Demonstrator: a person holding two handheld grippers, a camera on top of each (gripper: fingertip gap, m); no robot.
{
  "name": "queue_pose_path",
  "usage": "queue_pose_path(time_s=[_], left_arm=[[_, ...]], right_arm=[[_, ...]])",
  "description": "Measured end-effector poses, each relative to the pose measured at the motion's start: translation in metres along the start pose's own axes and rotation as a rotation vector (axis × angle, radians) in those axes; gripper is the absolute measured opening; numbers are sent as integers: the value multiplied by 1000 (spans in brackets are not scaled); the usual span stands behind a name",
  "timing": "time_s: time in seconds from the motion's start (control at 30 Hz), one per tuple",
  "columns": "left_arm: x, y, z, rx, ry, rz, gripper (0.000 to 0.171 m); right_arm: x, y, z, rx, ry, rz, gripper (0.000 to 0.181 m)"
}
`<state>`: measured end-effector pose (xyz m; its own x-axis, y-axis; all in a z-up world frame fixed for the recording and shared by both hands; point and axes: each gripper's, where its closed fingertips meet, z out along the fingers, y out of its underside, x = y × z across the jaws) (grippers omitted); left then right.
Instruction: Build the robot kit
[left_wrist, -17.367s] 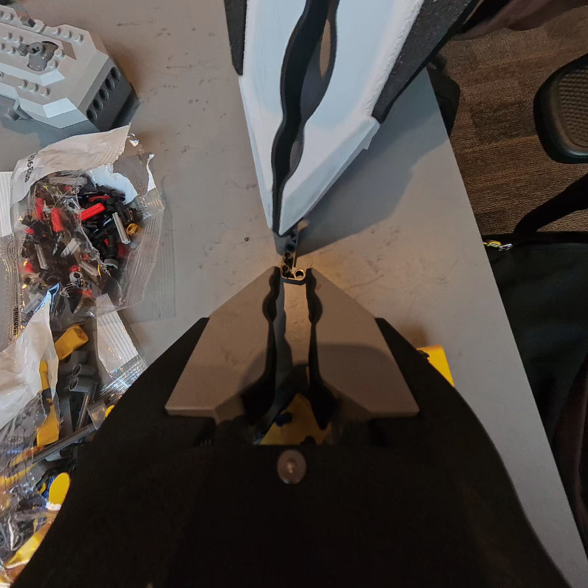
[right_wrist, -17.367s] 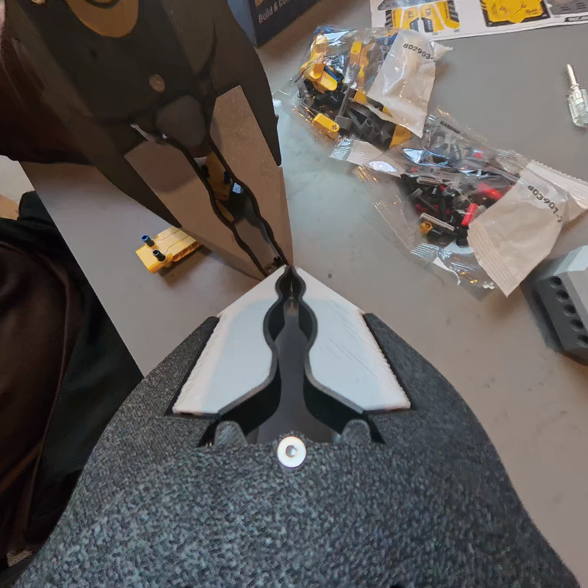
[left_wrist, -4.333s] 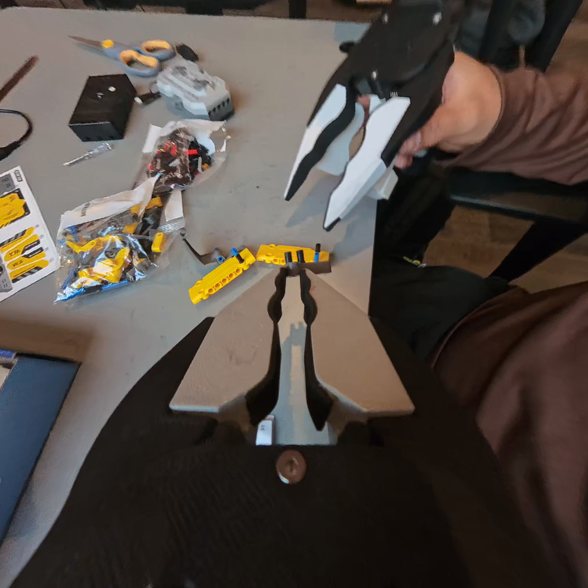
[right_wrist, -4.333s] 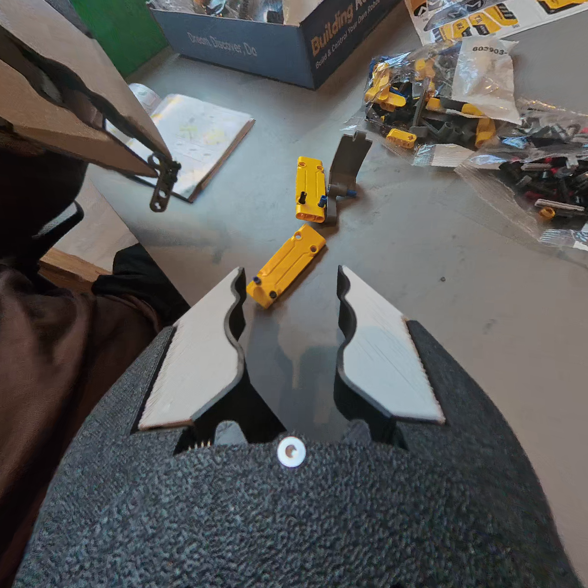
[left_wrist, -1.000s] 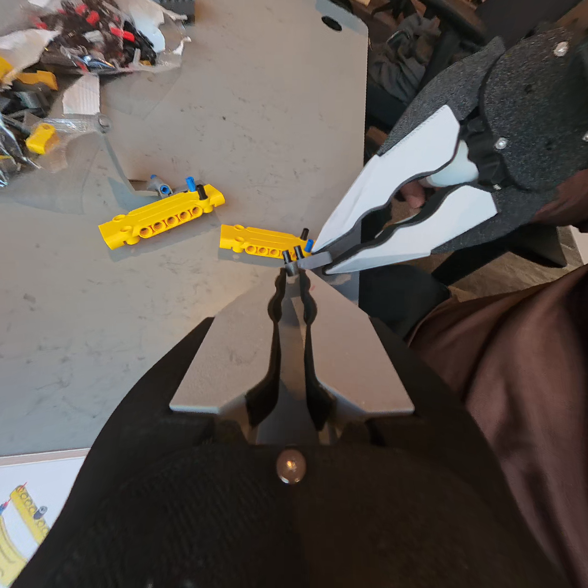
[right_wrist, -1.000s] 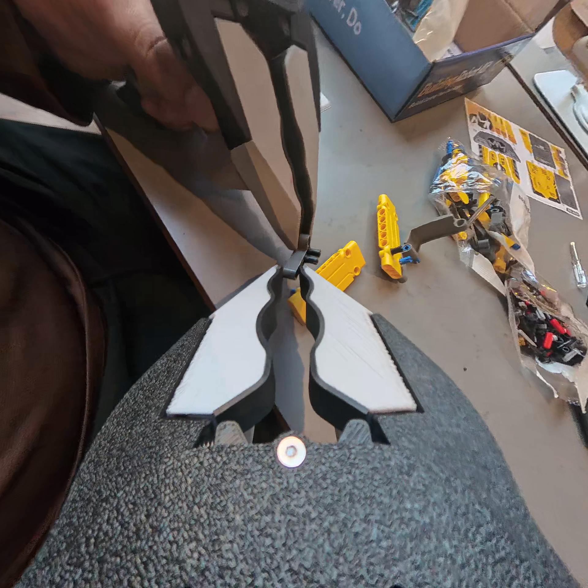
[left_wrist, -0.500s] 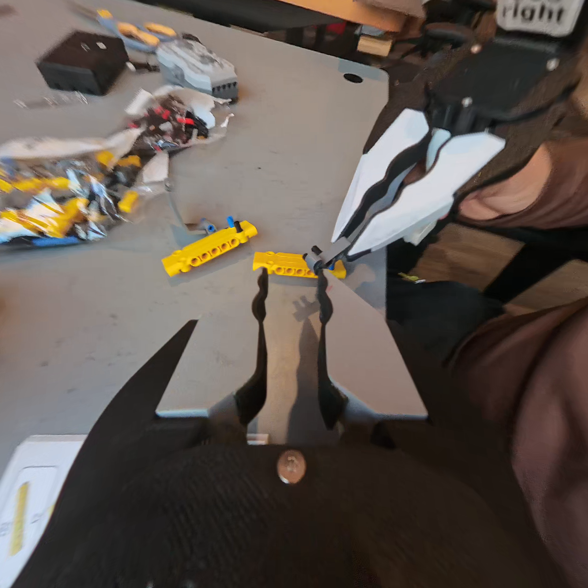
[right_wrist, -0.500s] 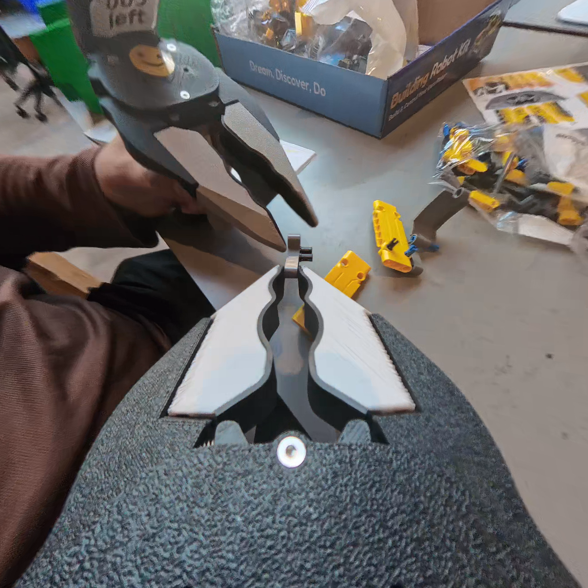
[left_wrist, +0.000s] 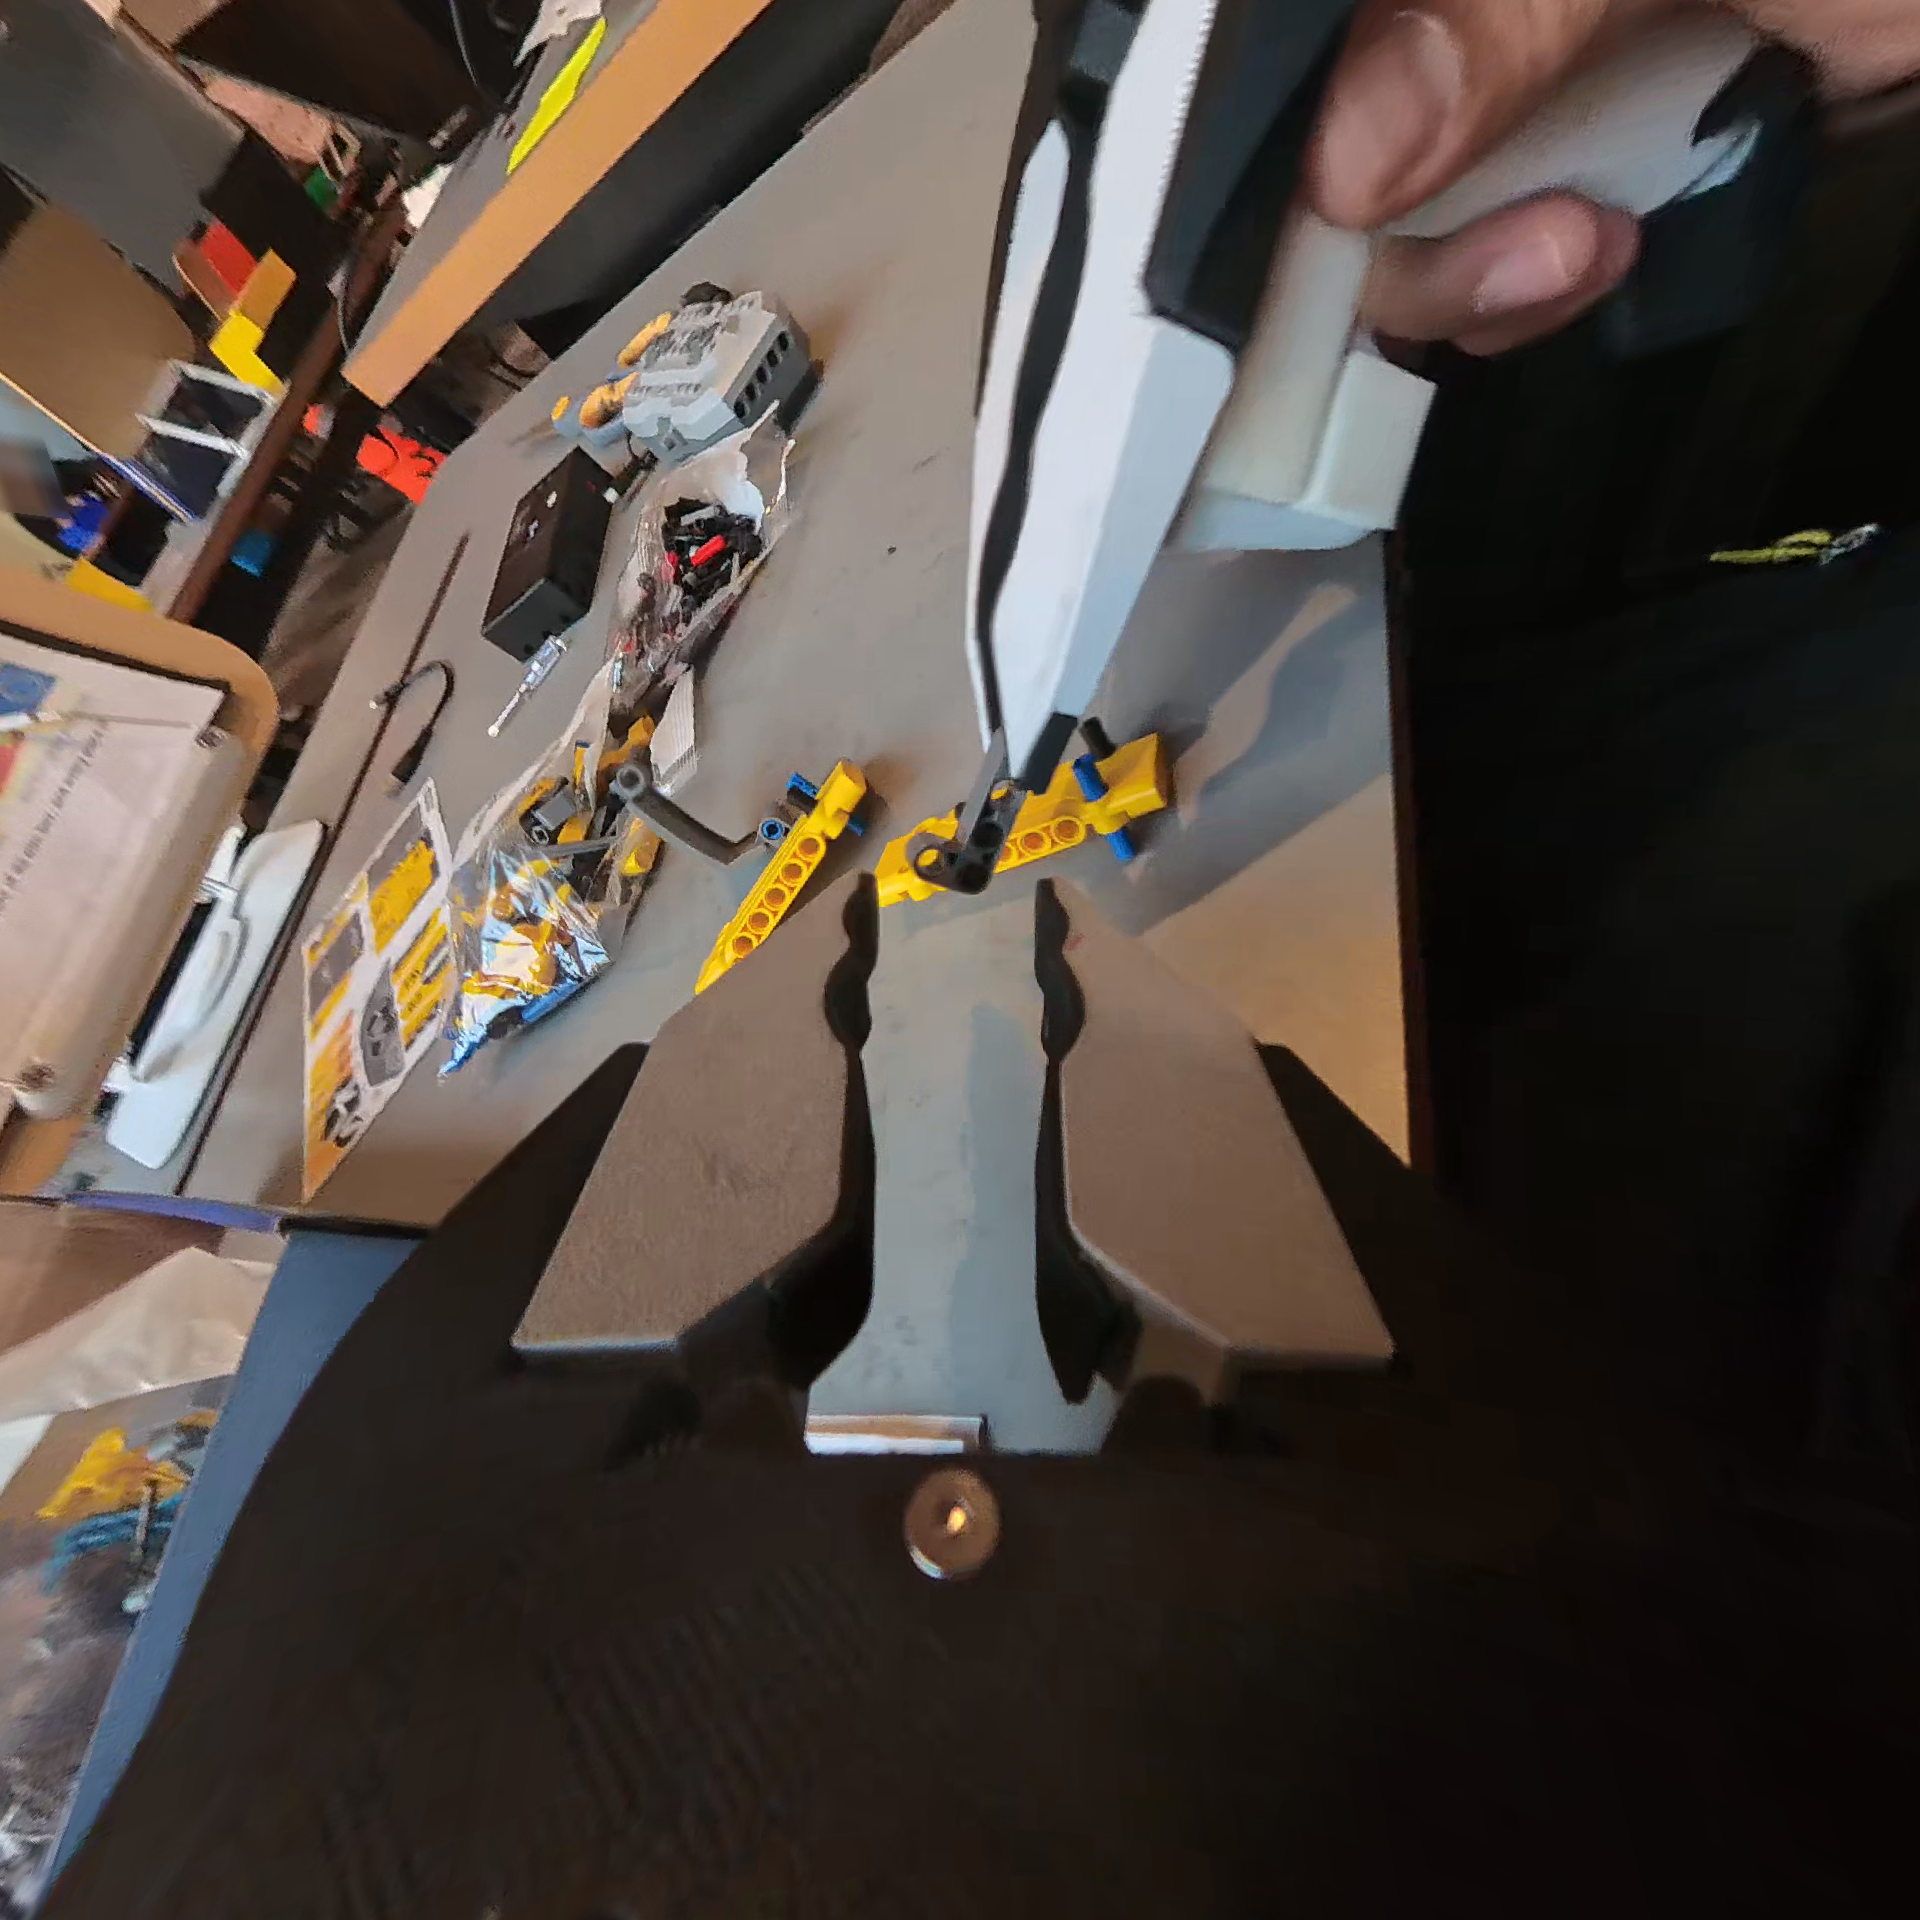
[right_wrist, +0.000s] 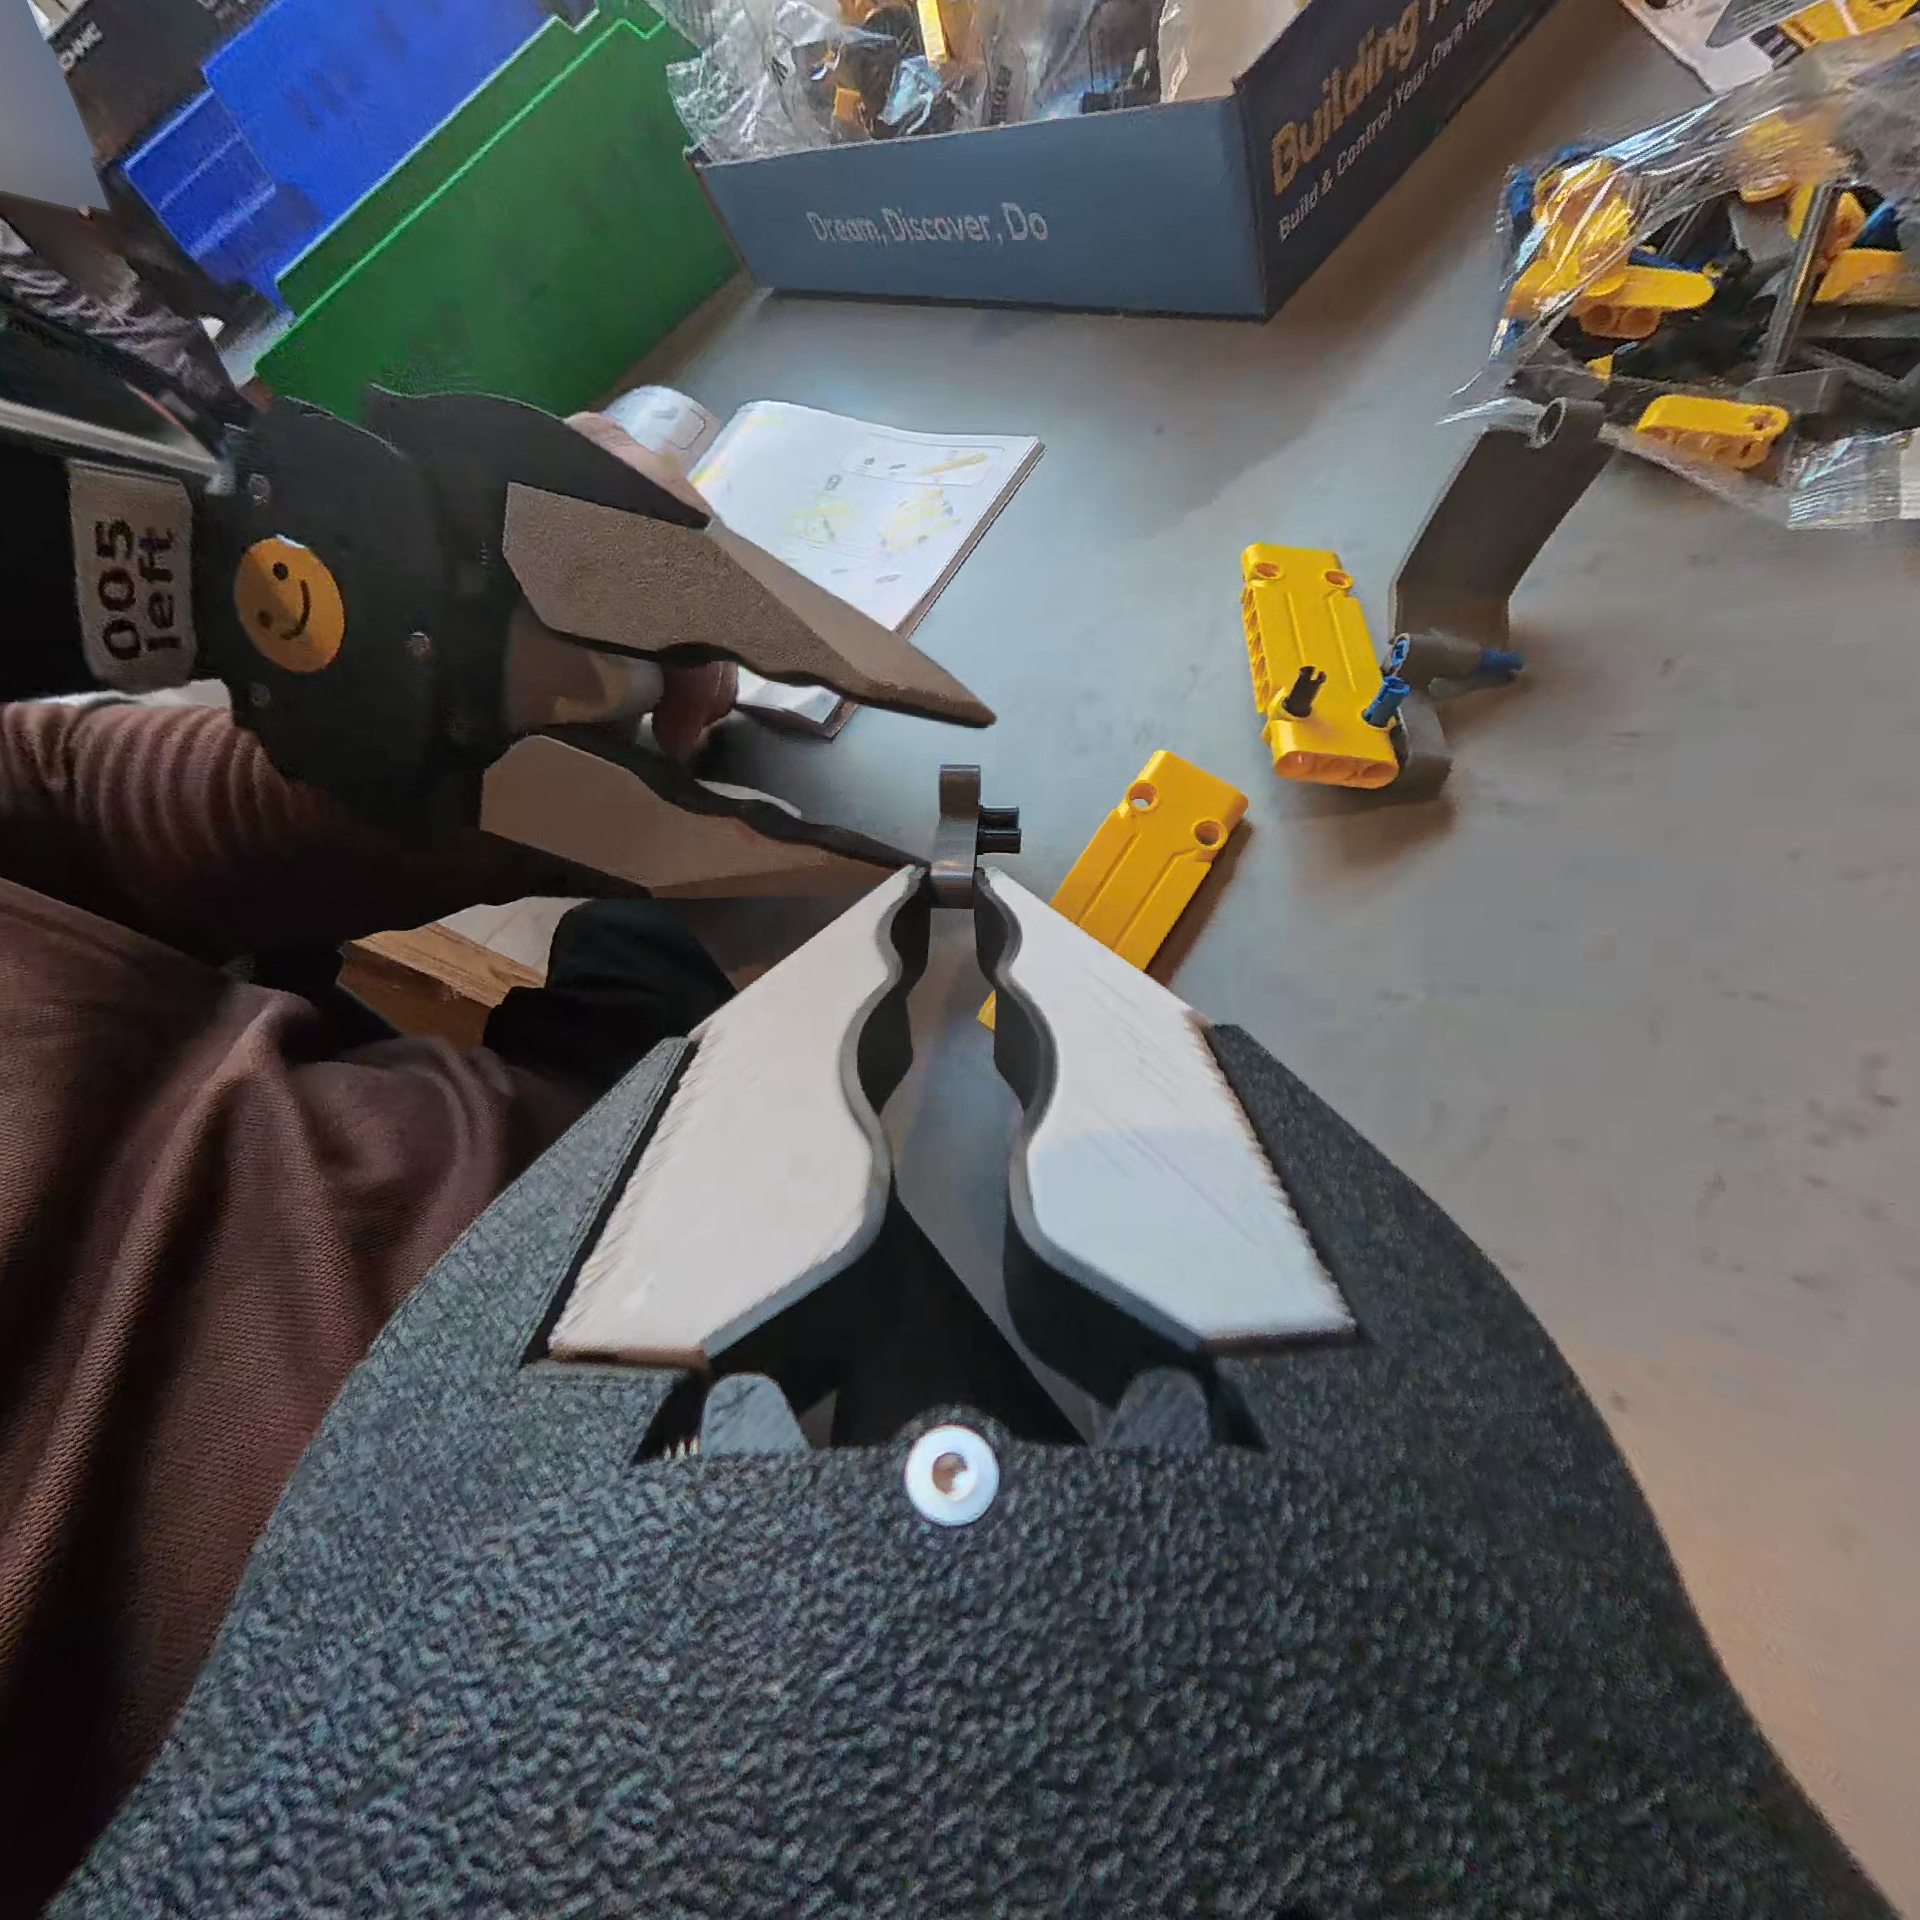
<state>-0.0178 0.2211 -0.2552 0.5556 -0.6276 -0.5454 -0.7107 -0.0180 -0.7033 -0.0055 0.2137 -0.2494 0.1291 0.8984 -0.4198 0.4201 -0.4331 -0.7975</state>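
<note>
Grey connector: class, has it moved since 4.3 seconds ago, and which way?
Yes. The grey connector has passed from the left gripper, now open, to the right gripper, ending closer to the flat yellow panel.

Cluttered workshop: grey table (left_wrist: 894, 343), bagged building-kit parts (left_wrist: 530, 935), stacked storage bins (right_wrist: 416, 187).
</note>
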Motion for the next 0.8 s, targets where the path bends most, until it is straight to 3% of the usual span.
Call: queue_pose_path(time_s=[0.4,0.63,0.73,0.8], left_arm=[[0,-1,2,-18,-126,243,16],[-5,-12,-7,85,-125,215,15],[-3,-13,-7,93,-112,210,15],[-1,-12,-6,85,-111,218,15]], right_arm=[[-4,5,5,-39,11,-61,8],[-12,-5,-7,-7,-69,-80,23],[-11,-2,-6,-30,-20,-146,21],[-13,-1,-3,-39,14,-207,10]])
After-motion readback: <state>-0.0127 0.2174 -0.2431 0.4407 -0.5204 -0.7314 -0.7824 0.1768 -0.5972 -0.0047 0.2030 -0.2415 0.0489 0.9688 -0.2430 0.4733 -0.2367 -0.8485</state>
